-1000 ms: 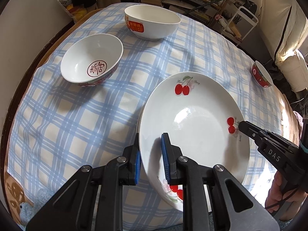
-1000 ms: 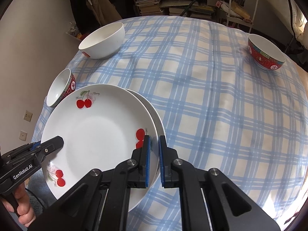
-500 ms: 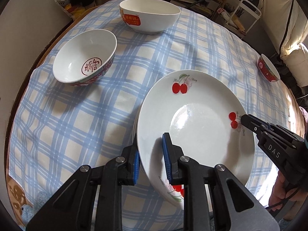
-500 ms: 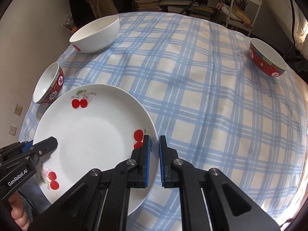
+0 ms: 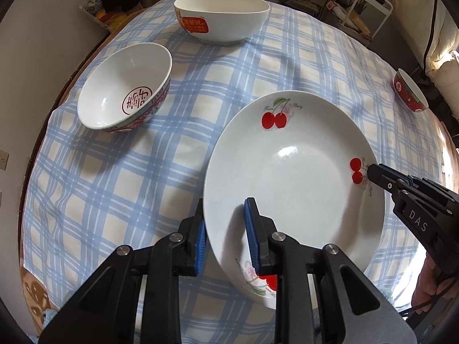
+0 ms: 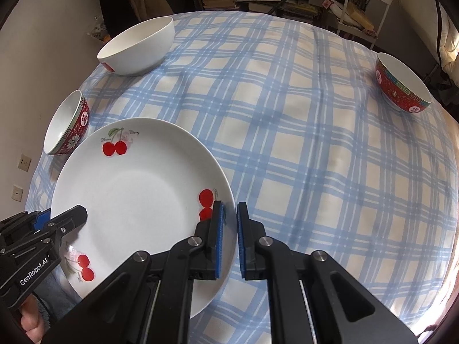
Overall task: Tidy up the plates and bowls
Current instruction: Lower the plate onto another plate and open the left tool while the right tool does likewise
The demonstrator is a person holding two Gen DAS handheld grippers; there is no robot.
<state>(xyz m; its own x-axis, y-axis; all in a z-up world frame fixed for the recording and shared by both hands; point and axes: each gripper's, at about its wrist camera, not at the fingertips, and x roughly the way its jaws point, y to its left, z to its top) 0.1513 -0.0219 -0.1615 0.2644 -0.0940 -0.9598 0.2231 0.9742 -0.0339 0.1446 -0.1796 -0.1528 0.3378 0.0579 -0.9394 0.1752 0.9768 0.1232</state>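
I am holding the cherry plate (image 5: 295, 189) low over the table (image 6: 315, 143) by opposite rims so it stays level for stacking. My left gripper (image 5: 223, 229) is straddling the plate's near-left rim, its jaws a little apart with slack showing around the rim. My right gripper (image 6: 229, 238) is clamping the plate's right rim, jaws nearly closed. Beyond the plate, the white bowl (image 5: 222, 15) and two red-patterned bowls (image 5: 126, 87) (image 6: 401, 83) are waiting.

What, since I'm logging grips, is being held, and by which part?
The cherry plate: the right gripper is shut on its rim. The left gripper straddles the opposite rim; whether it grips cannot be told.
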